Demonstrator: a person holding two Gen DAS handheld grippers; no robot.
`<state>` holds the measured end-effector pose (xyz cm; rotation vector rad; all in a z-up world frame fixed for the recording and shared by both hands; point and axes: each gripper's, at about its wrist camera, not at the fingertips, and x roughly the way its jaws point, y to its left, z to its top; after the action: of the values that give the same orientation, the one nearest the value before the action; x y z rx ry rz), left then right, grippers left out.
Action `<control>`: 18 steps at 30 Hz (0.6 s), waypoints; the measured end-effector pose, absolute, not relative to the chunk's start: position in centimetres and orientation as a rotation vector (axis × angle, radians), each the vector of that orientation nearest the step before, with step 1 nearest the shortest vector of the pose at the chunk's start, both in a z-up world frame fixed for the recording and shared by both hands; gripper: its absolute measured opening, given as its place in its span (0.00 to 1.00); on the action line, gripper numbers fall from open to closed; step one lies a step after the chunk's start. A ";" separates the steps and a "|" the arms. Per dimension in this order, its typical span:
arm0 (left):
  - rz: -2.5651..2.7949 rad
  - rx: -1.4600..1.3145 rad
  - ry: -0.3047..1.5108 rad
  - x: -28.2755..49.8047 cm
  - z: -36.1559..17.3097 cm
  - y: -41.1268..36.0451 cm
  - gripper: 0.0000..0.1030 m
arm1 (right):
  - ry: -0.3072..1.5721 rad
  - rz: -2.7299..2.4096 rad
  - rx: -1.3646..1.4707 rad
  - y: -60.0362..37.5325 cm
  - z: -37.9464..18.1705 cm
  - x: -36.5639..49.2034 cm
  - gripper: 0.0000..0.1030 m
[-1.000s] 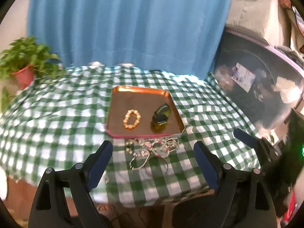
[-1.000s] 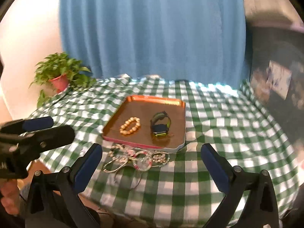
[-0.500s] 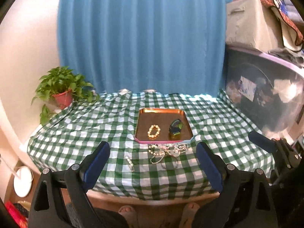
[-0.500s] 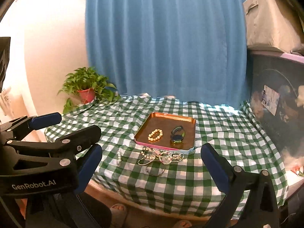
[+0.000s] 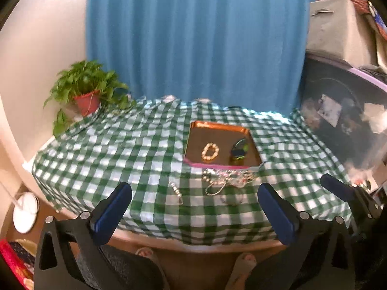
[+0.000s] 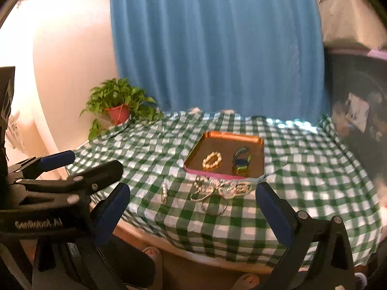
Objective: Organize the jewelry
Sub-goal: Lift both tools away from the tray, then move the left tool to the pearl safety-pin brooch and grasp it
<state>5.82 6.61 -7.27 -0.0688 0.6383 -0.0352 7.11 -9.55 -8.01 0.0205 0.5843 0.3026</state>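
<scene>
An orange tray (image 5: 219,126) (image 6: 232,135) sits on the green checked tablecloth. In it lie a cream bead bracelet (image 5: 210,152) (image 6: 212,161) and a dark watch with a green band (image 5: 239,151) (image 6: 241,161). A tangle of chains and bracelets (image 5: 226,180) (image 6: 221,187) lies just in front of the tray. A single small chain (image 5: 176,192) (image 6: 164,192) lies to its left. My left gripper (image 5: 194,215) is open and empty, held back from the table's near edge. My right gripper (image 6: 193,213) is open and empty, also short of the table. The left gripper shows at the left of the right wrist view (image 6: 60,169).
A potted plant (image 5: 87,96) (image 6: 118,107) stands at the table's back left corner. A blue curtain (image 5: 193,36) hangs behind. A dark cabinet with boxes (image 5: 343,111) stands to the right. A white round object (image 5: 25,212) lies on the floor at left. Feet show below the table edge.
Both grippers pulled back and up from the table, then came slightly closer again. A small chain to the left of the pile has come into view. The jewelry has not moved.
</scene>
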 end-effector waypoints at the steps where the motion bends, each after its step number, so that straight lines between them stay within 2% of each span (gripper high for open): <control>1: -0.036 -0.067 0.642 6.1 -8.3 6.9 1.00 | 0.592 0.306 0.019 -9.4 -8.7 7.3 1.00; 4: -0.047 -0.080 0.654 7.1 -10.9 7.7 1.00 | 0.617 0.314 0.017 -8.8 -11.5 8.2 1.00; 10: -0.150 -0.178 0.825 11.5 -16.5 9.1 1.00 | 0.655 0.317 0.035 -8.8 -15.6 10.3 1.00; 16: -0.170 -0.081 0.856 14.7 -20.5 10.0 0.99 | 0.699 0.320 0.054 -9.3 -19.2 12.8 1.00; 18: -0.169 -0.105 0.890 15.9 -22.2 11.0 0.95 | 0.708 0.313 0.054 -9.7 -19.8 13.6 1.00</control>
<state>15.93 10.98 -22.17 -0.1046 0.8897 -0.1692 13.60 -9.68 -19.78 0.0536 0.7078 0.3133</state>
